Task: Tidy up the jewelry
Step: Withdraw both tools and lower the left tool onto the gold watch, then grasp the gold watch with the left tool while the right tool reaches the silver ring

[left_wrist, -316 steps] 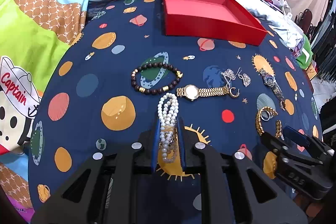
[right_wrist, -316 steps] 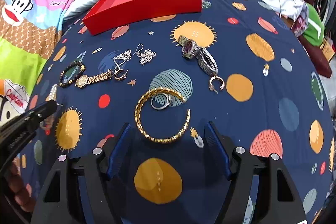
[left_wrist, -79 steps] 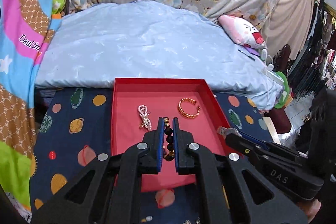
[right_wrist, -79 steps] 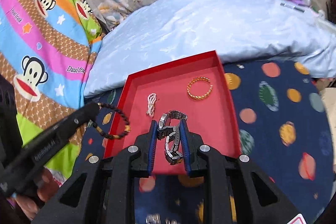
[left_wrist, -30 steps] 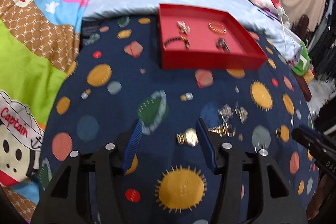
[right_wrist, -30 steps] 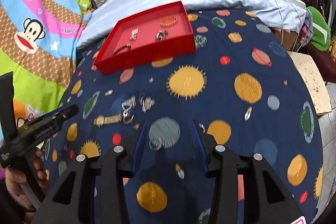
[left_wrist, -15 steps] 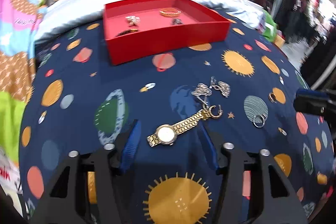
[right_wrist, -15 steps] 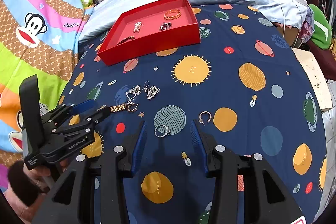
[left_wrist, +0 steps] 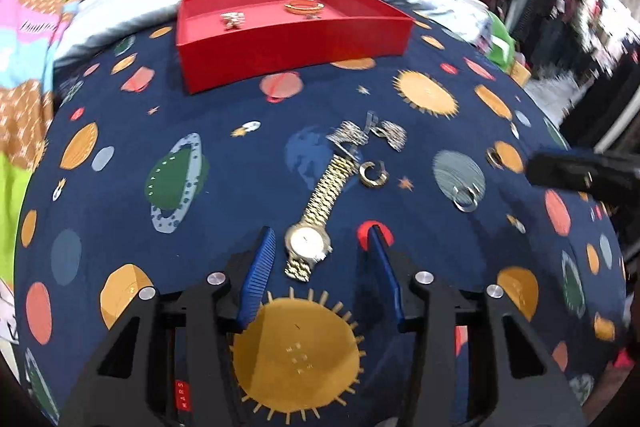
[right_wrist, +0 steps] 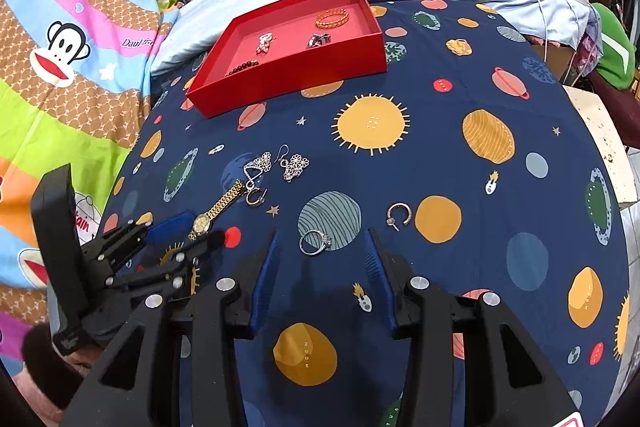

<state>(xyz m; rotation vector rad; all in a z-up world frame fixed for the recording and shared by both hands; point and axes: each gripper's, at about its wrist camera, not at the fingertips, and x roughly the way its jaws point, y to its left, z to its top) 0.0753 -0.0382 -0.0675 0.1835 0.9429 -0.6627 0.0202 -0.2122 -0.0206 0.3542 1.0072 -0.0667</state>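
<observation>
Gold watch (left_wrist: 308, 241) lies flat on the planet-print bedspread (left_wrist: 120, 195), its face right between the blue pads of the left claw (left_wrist: 322, 263), whose jaws have just been closing but stand clear of it. Right claw (right_wrist: 320, 259) gapes too, a silver ring (right_wrist: 315, 242) between its tips, untouched. Hoop earrings and filigree earrings (right_wrist: 296, 163) lie nearby. Farther back, the red tray (right_wrist: 296, 67) holds a gold bangle (right_wrist: 331, 17), pearls and beads.

Gold watch (left_wrist: 320, 211) flat on cloth
</observation>
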